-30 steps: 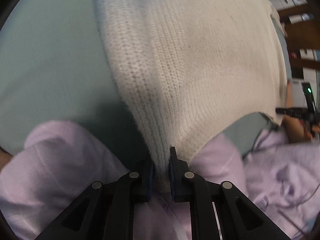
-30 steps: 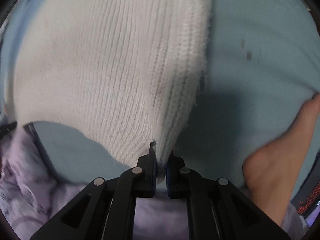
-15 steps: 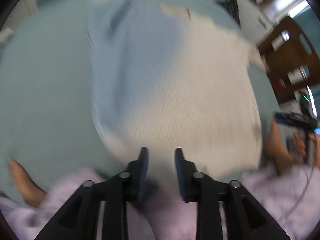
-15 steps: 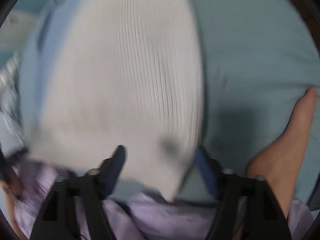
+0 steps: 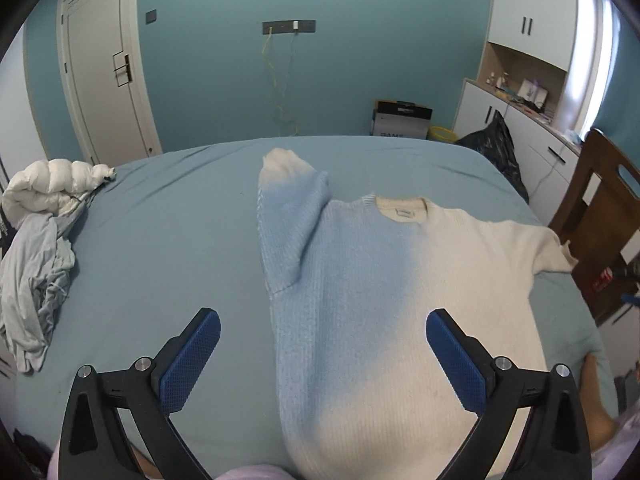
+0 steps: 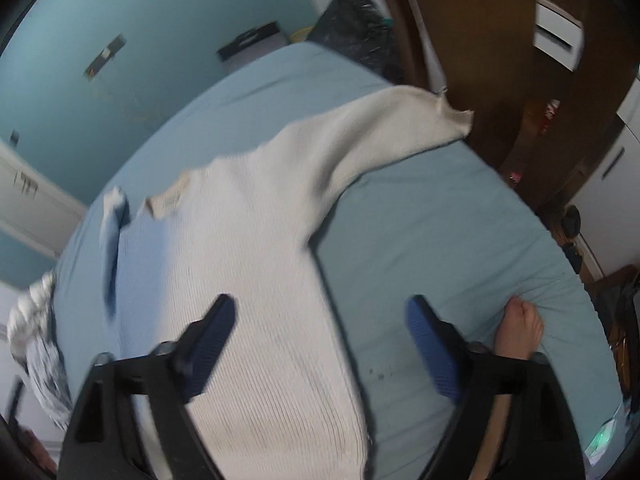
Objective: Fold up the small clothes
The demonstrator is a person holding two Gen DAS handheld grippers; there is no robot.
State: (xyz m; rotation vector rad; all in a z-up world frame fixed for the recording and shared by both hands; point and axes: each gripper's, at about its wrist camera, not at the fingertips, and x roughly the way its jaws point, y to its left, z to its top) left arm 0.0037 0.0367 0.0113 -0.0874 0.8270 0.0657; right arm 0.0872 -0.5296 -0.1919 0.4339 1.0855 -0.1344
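A knit sweater [image 5: 384,288], blue on one side fading to cream on the other, lies flat on the teal bed [image 5: 168,248], collar away from me. Its blue sleeve [image 5: 288,216] is folded over the body; the cream sleeve [image 6: 400,128] stretches out toward the bed's edge. My left gripper [image 5: 322,330] hovers above the sweater's lower part, jaws opening wide, nothing pressed between the pads. My right gripper [image 6: 320,320] hangs over the sweater's cream side edge [image 6: 280,320], jaws also opening, holding nothing.
A heap of grey and white clothes [image 5: 36,264] lies at the bed's left edge. A wooden chair [image 5: 600,216] stands at the right side. A bare foot [image 6: 518,334] rests on the sheet near my right gripper. White cabinets [image 5: 520,92] and a black bag [image 5: 496,144] stand behind.
Both grippers let go of the sweater's hem and opened wide. Both lifted and pulled back, so the whole sweater and the room now show.
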